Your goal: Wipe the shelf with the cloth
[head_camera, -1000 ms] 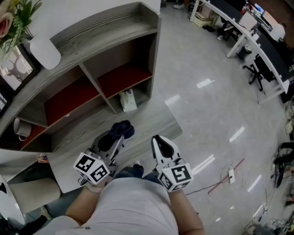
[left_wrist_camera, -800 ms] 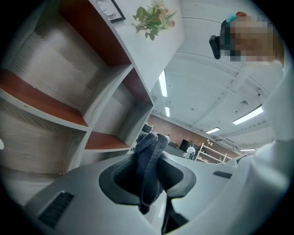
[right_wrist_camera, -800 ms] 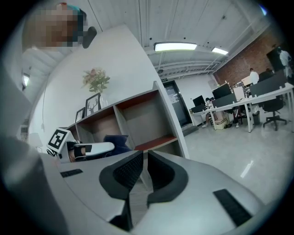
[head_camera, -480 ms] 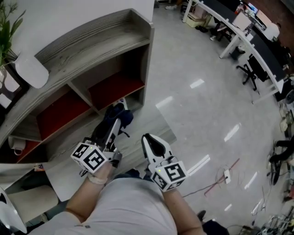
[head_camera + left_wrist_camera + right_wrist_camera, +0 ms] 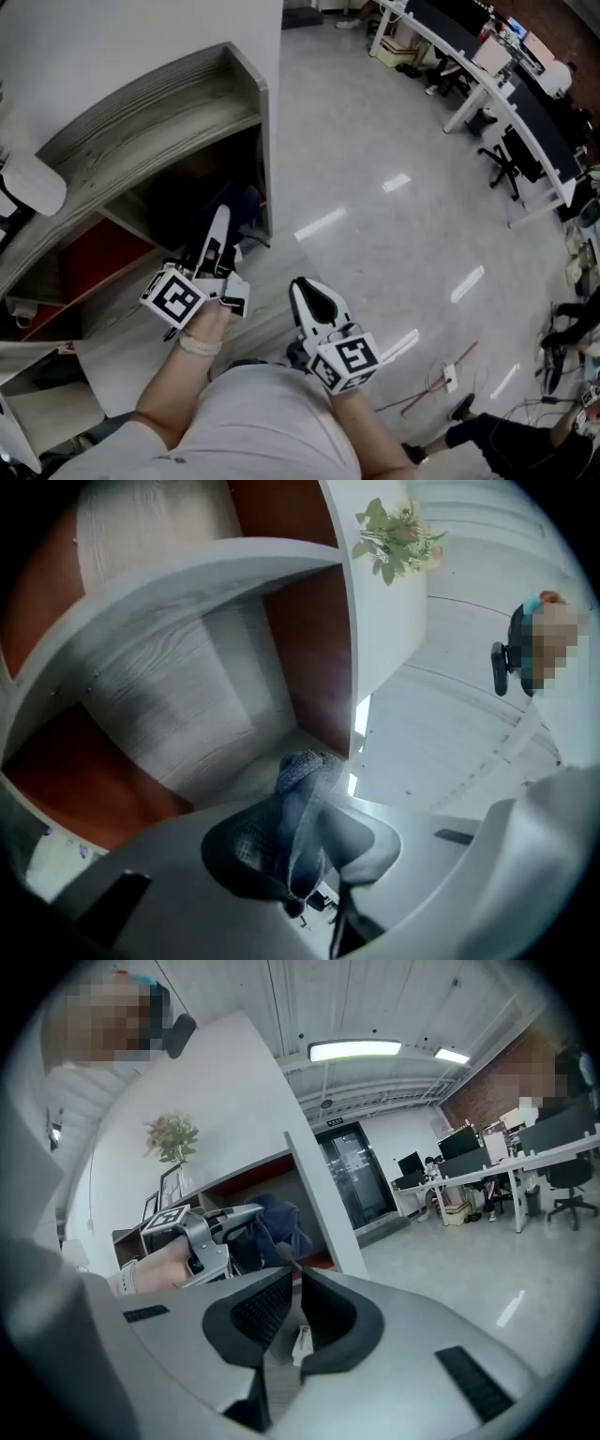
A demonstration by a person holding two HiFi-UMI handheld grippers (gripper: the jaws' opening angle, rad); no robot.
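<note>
The shelf (image 5: 159, 108) is a grey wood-grain unit with red back panels, at the left of the head view. My left gripper (image 5: 221, 217) reaches into its lower right compartment, shut on a dark blue cloth (image 5: 246, 201). In the left gripper view the cloth (image 5: 302, 772) bunches between the jaws, just above the compartment's grey floor (image 5: 187, 700). The right gripper view shows the cloth (image 5: 279, 1221) at the shelf's open end. My right gripper (image 5: 306, 289) hangs lower, over the floor, its jaws shut with nothing between them.
A white rounded object (image 5: 33, 183) sits on the shelf top and a mug (image 5: 19, 307) in a lower left compartment. Flowers (image 5: 171, 1136) stand on top. Glossy floor (image 5: 375, 216) spreads right, with desks and chairs (image 5: 506, 103) beyond and cables (image 5: 450, 375) nearby.
My left gripper has carried the cloth from the low ledge in front of the shelf up into the right compartment. The right gripper has hardly moved.
</note>
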